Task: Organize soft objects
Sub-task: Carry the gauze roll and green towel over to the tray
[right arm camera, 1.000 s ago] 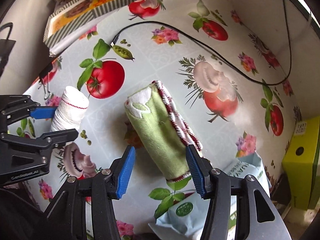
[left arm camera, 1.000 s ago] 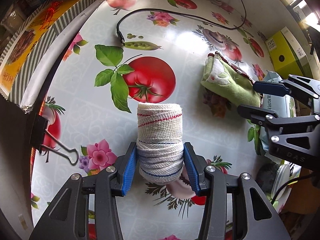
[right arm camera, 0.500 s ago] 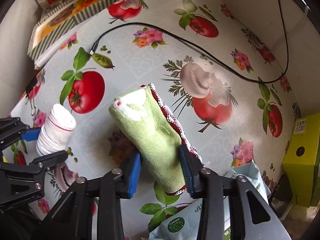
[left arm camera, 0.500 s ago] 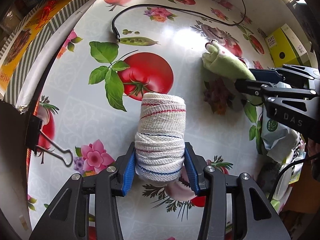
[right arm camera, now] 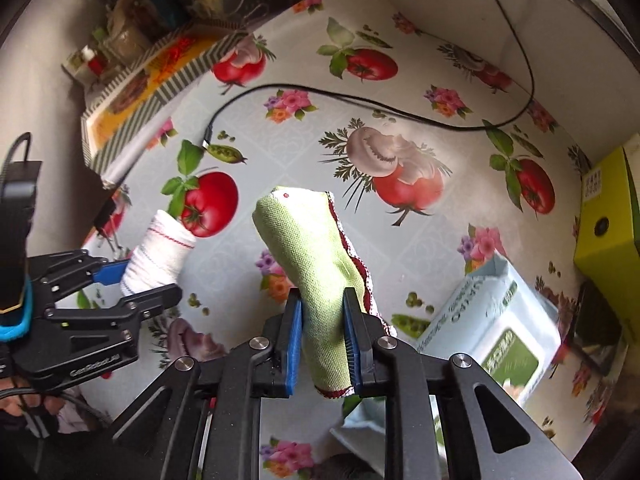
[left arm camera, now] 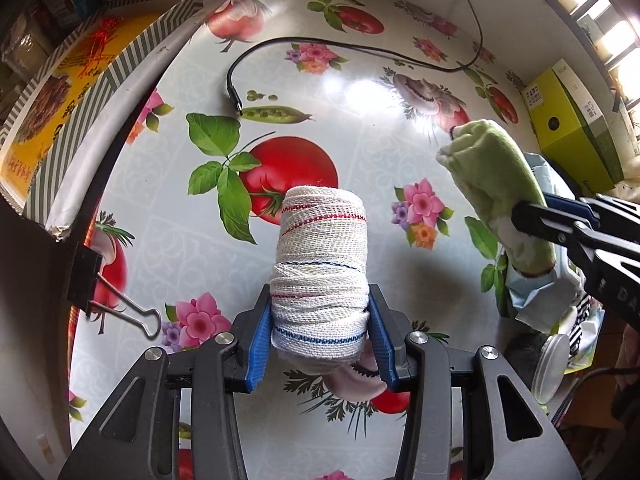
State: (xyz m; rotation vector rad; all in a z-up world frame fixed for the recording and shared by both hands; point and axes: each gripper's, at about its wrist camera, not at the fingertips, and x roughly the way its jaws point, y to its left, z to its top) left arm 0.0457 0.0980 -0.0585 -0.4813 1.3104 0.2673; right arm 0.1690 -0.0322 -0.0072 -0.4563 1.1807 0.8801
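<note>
My left gripper (left arm camera: 319, 334) is shut on a rolled white cloth with red and blue stripes (left arm camera: 320, 276) and holds it above the table. The roll also shows at the left of the right wrist view (right arm camera: 158, 254). My right gripper (right arm camera: 322, 340) is shut on a rolled green towel with red trim (right arm camera: 316, 264), lifted off the table and pointing up and away. The towel shows at the right of the left wrist view (left arm camera: 496, 188), held between the right gripper's fingers (left arm camera: 560, 220).
The table has a tomato-and-flower oilcloth (left arm camera: 360, 168). A black cable (left arm camera: 320, 46) crosses its far side. A wet-wipes pack (right arm camera: 492, 328) lies right, a yellow-green box (right arm camera: 608, 220) beyond it. A striped box (left arm camera: 60, 92) and binder clip (left arm camera: 104, 292) sit left.
My right gripper has closed on the green towel and lifted it off the table. My left gripper has raised the white roll a little higher.
</note>
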